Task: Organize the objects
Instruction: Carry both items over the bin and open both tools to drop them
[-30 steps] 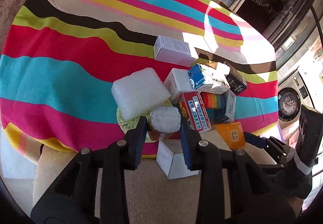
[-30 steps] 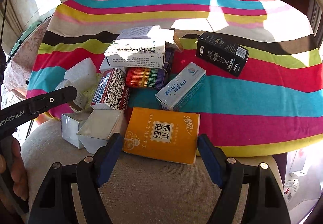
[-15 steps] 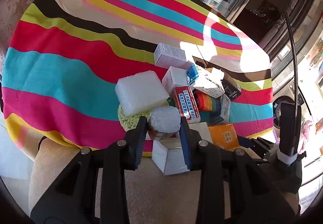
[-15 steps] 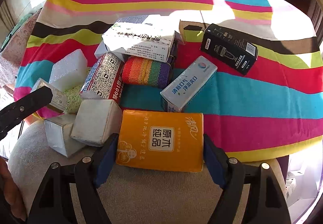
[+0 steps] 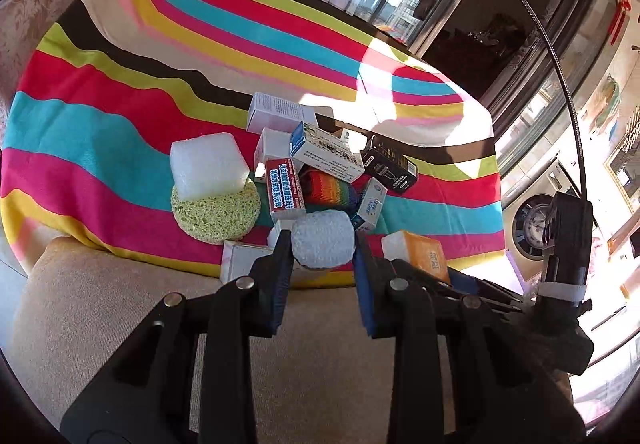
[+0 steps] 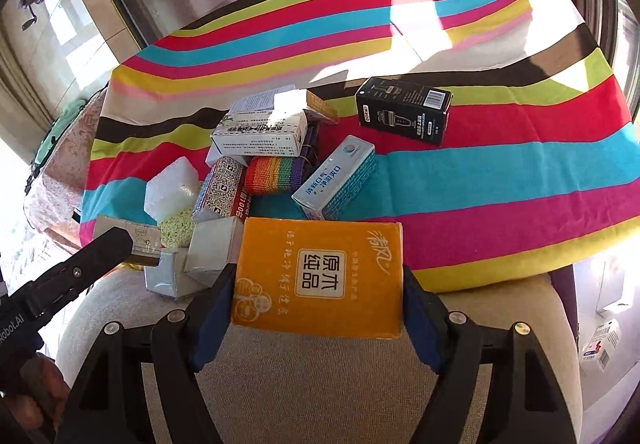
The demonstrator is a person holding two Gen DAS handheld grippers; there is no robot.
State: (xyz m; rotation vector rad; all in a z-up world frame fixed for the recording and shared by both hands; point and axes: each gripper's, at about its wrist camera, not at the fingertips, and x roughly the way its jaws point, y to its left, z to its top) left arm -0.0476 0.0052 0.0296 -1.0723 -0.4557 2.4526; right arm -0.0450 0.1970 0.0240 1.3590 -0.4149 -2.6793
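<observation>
My left gripper (image 5: 322,244) is shut on a white bubble-wrapped bundle (image 5: 323,245) and holds it above the near edge of the striped cloth (image 5: 100,147). My right gripper (image 6: 318,284) is shut on an orange tissue pack (image 6: 320,276), lifted over the beige cushion (image 6: 320,384); the pack also shows in the left wrist view (image 5: 424,256). A pile lies on the cloth: a white foam block (image 5: 206,165) on a green round sponge (image 5: 216,213), a red box (image 5: 285,189), a rainbow pouch (image 6: 276,173), a blue-white box (image 6: 336,177) and a black box (image 6: 404,109).
Two small white boxes (image 6: 192,264) sit at the cloth's near edge by the left gripper's finger (image 6: 96,256). More white boxes (image 5: 276,113) lie behind the pile. Windows stand behind the cloth and a washing machine (image 5: 536,219) stands at the right.
Both grippers have pulled back and up. The right gripper closed on the orange tissue pack and lifted it off the cloth. The left still holds the bubble-wrapped bundle, now further right of the sponge.
</observation>
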